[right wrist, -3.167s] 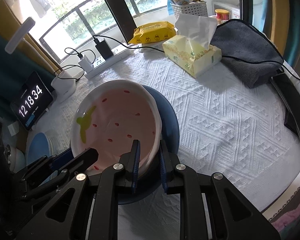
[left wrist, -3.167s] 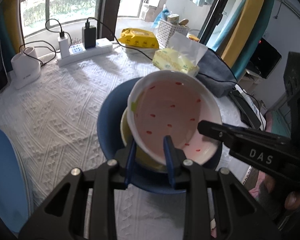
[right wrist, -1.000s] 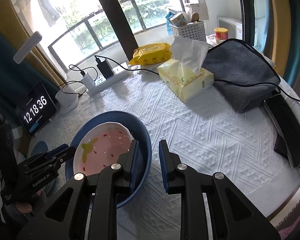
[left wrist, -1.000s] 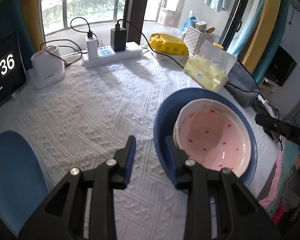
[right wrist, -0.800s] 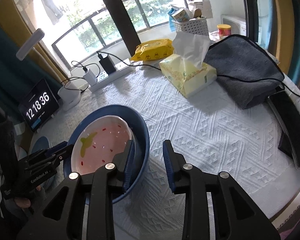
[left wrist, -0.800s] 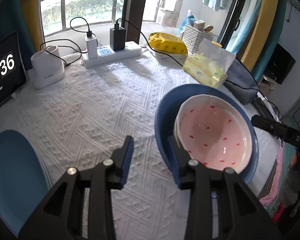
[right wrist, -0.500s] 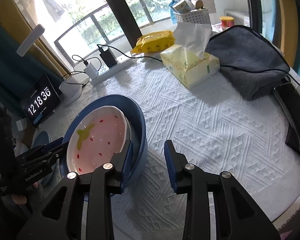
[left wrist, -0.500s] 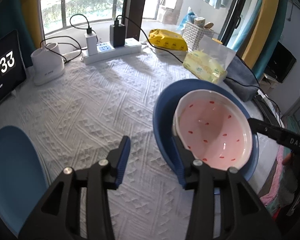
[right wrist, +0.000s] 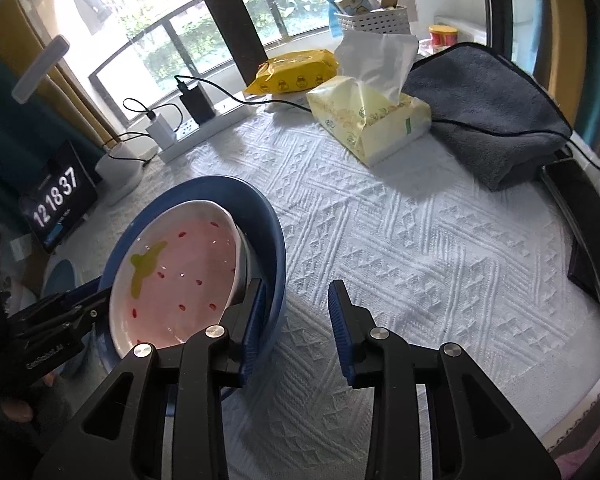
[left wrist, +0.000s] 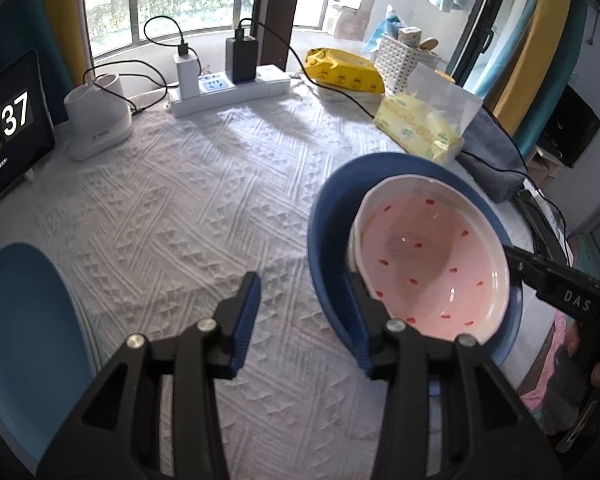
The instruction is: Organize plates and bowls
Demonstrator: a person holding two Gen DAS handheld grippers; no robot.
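Pink, speckled with red, the bowl [left wrist: 428, 264] lay nested in the blue bowl [left wrist: 328, 216] on the desk [left wrist: 172, 216]. Both hand-held grippers, left [left wrist: 306, 320] and right [right wrist: 294, 324], had just been opening and now stood partly spread, empty, each straddling the blue rim; stacking looked done, leaving the blue plate [left wrist: 20, 332].
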